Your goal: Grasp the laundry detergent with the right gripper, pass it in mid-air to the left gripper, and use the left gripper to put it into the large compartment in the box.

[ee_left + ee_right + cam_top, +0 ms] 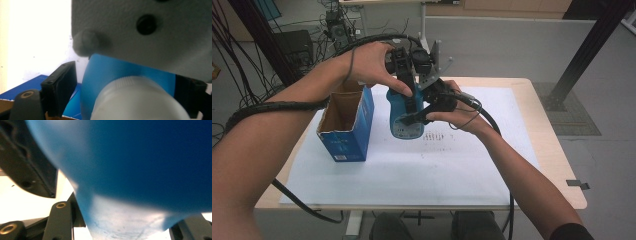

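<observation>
— What's around you, biggest first?

— A grey floor (pixel 512 45) with cables and a black post, then your pale wooden counter (pixel 557 150), most of it under a white sheet (pixel 452 170). An open blue carton (pixel 348 122) stands on the sheet's left side.

— And the blue bottle (pixel 404 117)?

— Upright above the sheet, just right of the carton. Your right gripper (pixel 419 116) has its jaws clenched on the bottle's body. Your left gripper (pixel 409 82) sits over the white cap (pixel 140 100); one jaw looks just clear of the bottle, though that view is blurred, so the jaws seem released.
</observation>
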